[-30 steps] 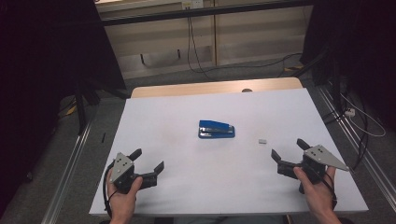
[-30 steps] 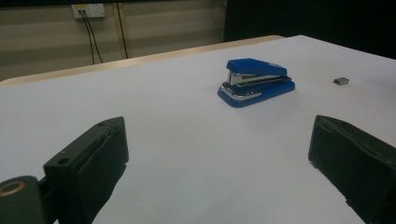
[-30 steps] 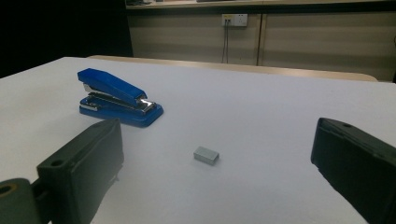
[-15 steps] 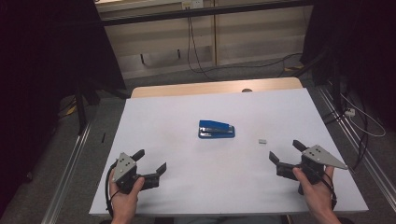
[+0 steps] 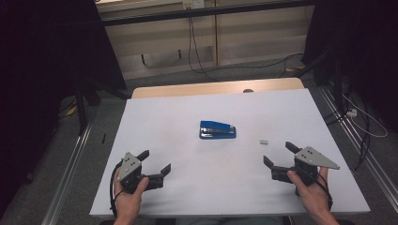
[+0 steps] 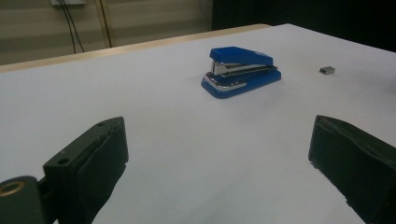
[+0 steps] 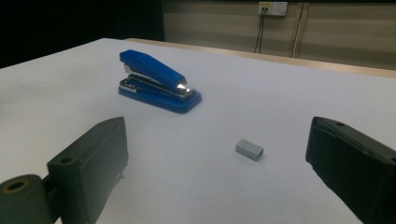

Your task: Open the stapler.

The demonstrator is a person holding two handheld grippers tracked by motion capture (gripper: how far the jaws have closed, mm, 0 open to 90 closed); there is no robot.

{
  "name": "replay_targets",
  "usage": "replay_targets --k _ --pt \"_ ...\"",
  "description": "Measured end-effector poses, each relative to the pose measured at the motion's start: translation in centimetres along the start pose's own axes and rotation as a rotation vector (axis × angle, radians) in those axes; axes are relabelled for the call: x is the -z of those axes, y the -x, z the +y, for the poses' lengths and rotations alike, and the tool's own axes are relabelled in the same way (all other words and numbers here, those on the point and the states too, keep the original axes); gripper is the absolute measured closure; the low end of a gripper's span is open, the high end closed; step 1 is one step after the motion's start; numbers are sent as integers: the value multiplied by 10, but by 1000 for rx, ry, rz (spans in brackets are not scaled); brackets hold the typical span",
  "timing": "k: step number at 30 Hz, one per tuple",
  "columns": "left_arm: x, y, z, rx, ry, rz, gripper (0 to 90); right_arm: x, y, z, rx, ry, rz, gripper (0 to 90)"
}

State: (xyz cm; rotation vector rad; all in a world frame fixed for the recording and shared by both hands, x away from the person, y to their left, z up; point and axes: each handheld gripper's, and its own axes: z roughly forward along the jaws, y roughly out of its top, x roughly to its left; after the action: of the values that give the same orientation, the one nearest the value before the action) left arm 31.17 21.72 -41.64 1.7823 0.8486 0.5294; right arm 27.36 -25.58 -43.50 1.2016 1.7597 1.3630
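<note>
A blue stapler is seen lying closed at the centre of the high view, on a white table. To its right, and well apart from it, a small grey block of staples rests on the same surface. The left gripper is held at the lower left of the frame and the right gripper at the lower right; on both, the jaws are spread wide with nothing between them, and neither touches anything but the hand that carries it.

The stapler is judged to be stiff and moderately heavy for its size, with a smooth plastic shell that may slip under the pads. It would best be taken across its long flat sides, near the middle of the body, where the blue base and top cover give parallel faces; the tapered nose with its bare metal is likelier to slide out.

The staple block is expected to be light but brittle, apt to break if squeezed hard. A gentle pinch across its short sides is advised, low against the table.
</note>
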Motion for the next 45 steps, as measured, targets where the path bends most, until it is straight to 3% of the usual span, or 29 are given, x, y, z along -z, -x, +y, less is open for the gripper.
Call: replay_targets --k 4,7,16,20,23,26,28,31,34,38,40,43,45 --pt "-3 3 0 3 -15 -37 47 -4 -5 2 7 -5 -3 61" --pt "-5 5 0 -5 -20 -39 46 -9 -6 3 9 0 -26 51" --pt "-18 7 3 -36 -37 -42 43 -19 -8 6 12 21 -2 51" --pt "-23 4 4 -47 -56 -44 42 -24 -13 9 22 22 25 40" --pt "-25 3 3 -41 -74 -45 43 -27 -17 11 16 33 72 25" --pt "-26 4 3 -5 -87 -56 45 -32 -23 14 36 33 81 19" --pt "-28 7 6 -30 -89 -52 49 -40 -29 15 46 27 106 13" --pt "-31 8 7 -8 -80 -71 53 -44 -32 16 48 24 123 10" --pt "-37 8 9 -14 -82 -83 58 -51 -35 17 48 23 124 17" --pt "-41 9 11 -22 -81 -64 59 -57 -35 18 39 22 139 16" --pt "-44 8 13 4 -82 -88 59 -59 -36 18 43 21 137 23" --pt "-47 10 17 -49 -73 -78 60 -61 -36 19 39 17 146 30" --pt "-51 10 19 -40 -72 -88 60 -63 -37 19 39 17 148 44"
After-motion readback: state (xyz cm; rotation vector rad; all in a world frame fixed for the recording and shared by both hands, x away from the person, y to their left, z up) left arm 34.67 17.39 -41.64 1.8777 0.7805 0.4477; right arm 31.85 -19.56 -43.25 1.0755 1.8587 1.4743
